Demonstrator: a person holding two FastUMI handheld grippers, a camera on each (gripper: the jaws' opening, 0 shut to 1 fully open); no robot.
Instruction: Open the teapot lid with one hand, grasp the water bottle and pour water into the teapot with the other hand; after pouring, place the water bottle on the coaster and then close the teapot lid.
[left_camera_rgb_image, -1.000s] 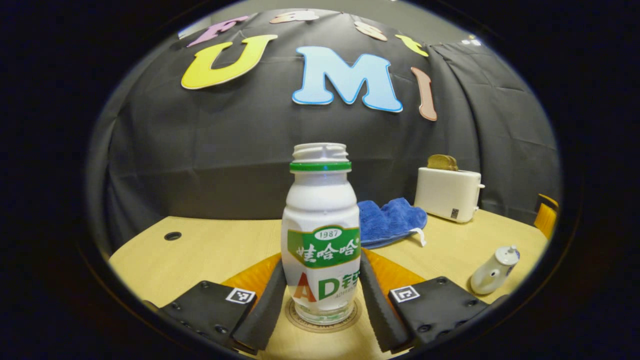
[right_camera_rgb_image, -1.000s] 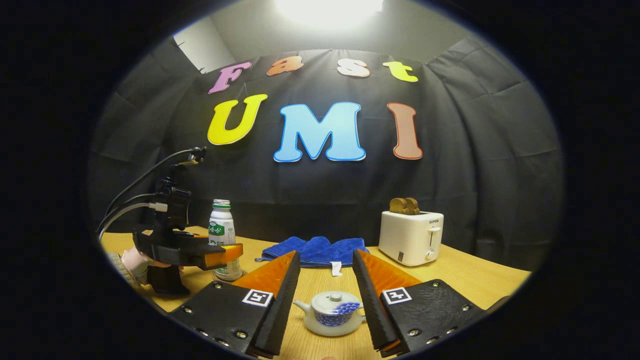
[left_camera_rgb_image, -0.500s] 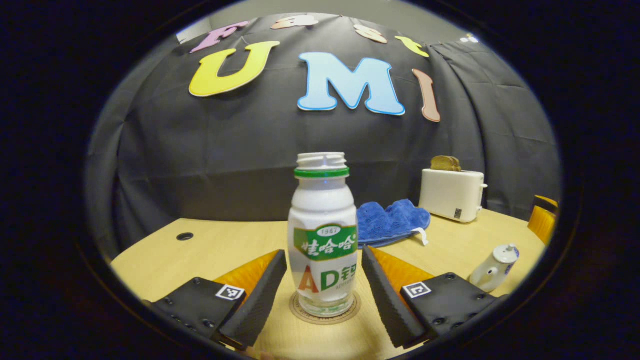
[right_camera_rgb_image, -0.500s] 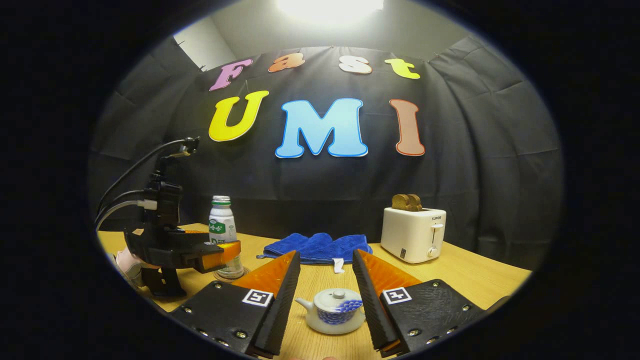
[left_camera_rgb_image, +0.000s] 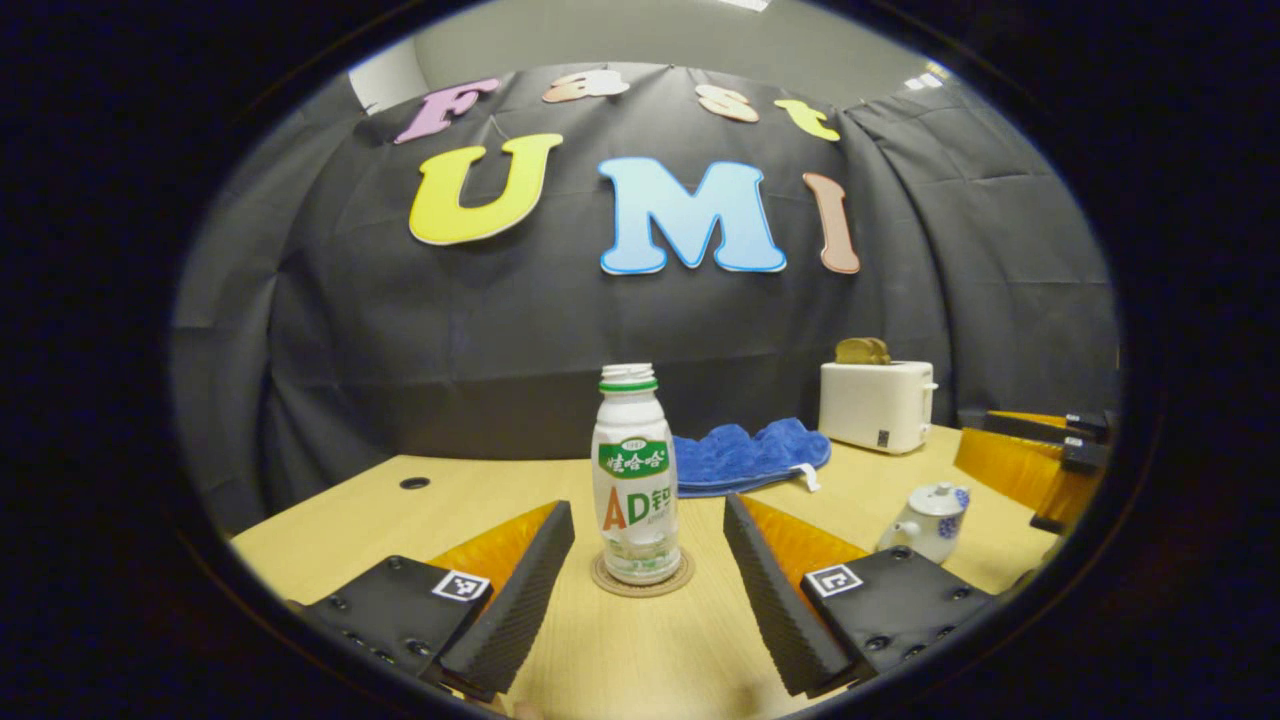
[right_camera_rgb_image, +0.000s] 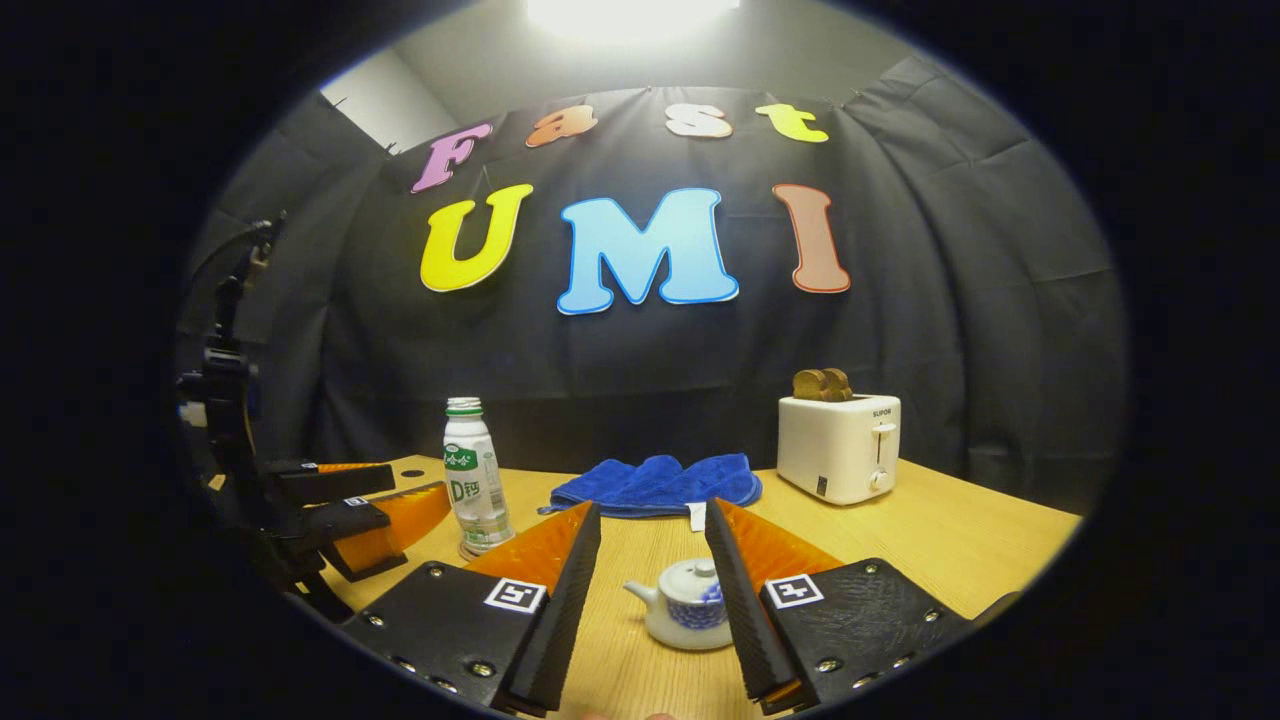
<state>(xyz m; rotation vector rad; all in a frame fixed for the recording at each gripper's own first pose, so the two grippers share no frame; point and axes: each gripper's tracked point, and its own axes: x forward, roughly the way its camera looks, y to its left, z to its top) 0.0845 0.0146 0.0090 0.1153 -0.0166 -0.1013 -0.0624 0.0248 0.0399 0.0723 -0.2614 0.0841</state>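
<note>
Where the water bottle (left_camera_rgb_image: 635, 480) stands, the coaster (left_camera_rgb_image: 640, 580) is half hidden.

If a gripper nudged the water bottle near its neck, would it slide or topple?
Probably topple: the water bottle is tall and narrow, standing upright on a small coaster. It looks nearly empty, so likely light. Its open mouth could spill any remaining water.

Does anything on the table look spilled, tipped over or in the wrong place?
Nothing stands out. The water bottle stands upright on the coaster, uncapped. The teapot sits upright with its lid on. No water shows on the table. The blue towel lies rumpled, and the toaster stands with bread in it.
</note>
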